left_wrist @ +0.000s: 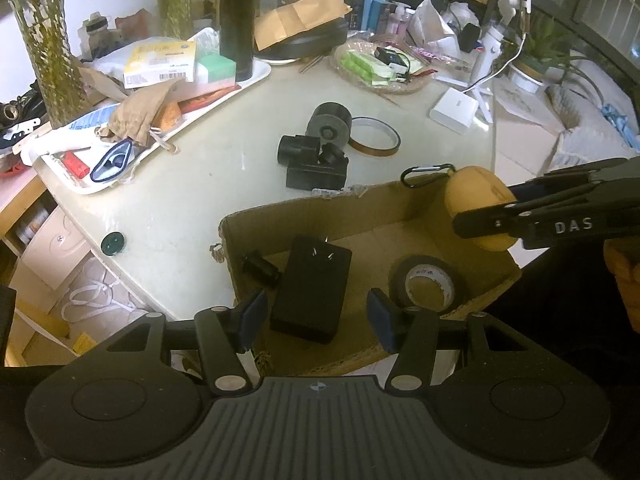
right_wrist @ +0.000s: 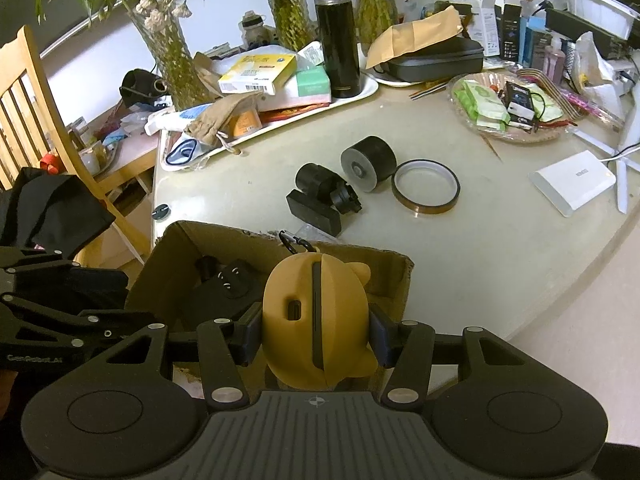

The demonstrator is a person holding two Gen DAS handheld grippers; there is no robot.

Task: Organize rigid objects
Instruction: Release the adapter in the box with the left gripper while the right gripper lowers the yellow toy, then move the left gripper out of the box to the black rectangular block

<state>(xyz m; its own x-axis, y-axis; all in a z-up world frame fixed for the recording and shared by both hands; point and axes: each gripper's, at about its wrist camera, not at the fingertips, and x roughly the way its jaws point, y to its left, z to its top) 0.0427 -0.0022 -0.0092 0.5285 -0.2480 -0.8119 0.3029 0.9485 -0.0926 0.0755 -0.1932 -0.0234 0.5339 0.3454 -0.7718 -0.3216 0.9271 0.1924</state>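
An open cardboard box (left_wrist: 304, 205) stands at the table's near edge. In it lie a black power adapter (left_wrist: 312, 288), a black tape roll (left_wrist: 428, 284) and a small black cylinder (left_wrist: 260, 270). My left gripper (left_wrist: 316, 318) hovers open over the box, its pads clear of the adapter below. My right gripper (right_wrist: 316, 336) is shut on a yellow bear-shaped case (right_wrist: 320, 312) with a carabiner, held above the box (right_wrist: 240, 236). From the left wrist view the case (left_wrist: 472, 188) hangs over the box's right corner. On the table sit a black roller (right_wrist: 368, 162), an amber tape ring (right_wrist: 426, 192) and black parts (right_wrist: 320, 196).
A white tray (right_wrist: 360, 94) piled with boxes, a pouch and a tall black flask (right_wrist: 336, 32) fills the back left. Glass vases (right_wrist: 176, 60), a basket of packets (right_wrist: 508, 108) and a white box (right_wrist: 572, 186) ring the table. A wooden chair (right_wrist: 24, 92) stands to the left.
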